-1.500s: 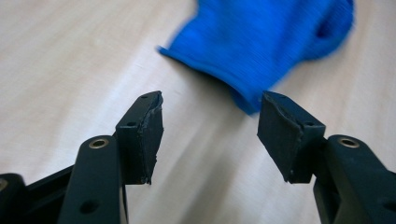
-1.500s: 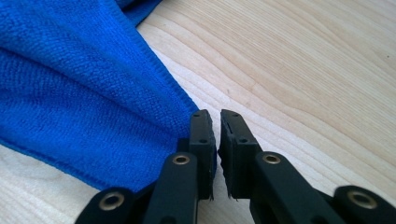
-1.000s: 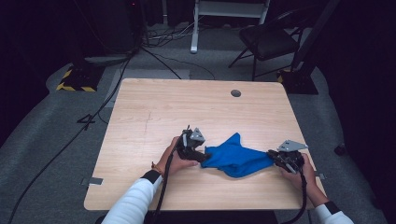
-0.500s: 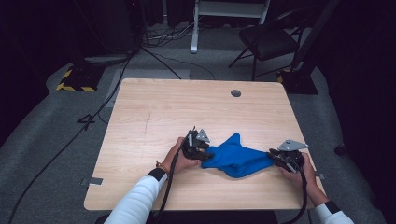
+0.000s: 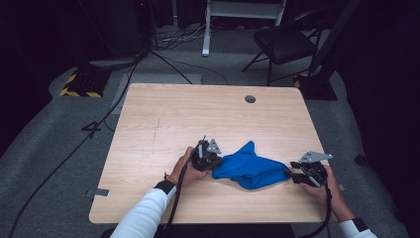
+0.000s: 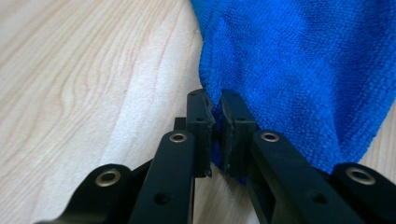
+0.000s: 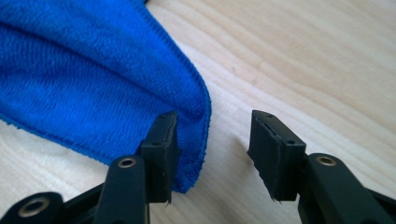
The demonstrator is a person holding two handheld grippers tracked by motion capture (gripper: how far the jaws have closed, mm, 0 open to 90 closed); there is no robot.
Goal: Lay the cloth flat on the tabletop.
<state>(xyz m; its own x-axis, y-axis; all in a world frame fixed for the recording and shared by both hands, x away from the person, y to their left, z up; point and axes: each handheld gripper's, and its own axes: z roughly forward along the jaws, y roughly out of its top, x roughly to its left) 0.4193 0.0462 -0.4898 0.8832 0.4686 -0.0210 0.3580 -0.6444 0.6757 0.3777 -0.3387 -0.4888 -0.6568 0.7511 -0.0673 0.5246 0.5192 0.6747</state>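
Blue cloth (image 5: 250, 170) sits bunched near the table's (image 5: 163, 119) front edge. Left gripper (image 6: 214, 135) just pinched its left corner tight; right gripper (image 7: 212, 154), at the cloth's right end, has just opened halfway, empty. I'd re-grab there before lifting.

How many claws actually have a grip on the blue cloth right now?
1. The left claw is pinched shut on the blue cloth's left edge. The right claw, at the cloth's right end, has just been opening and clamps nothing.

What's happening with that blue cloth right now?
Left gripper clamped on blue terry cloth edge. Right gripper jaws just opened, corner loose between them. Nothing in the way.
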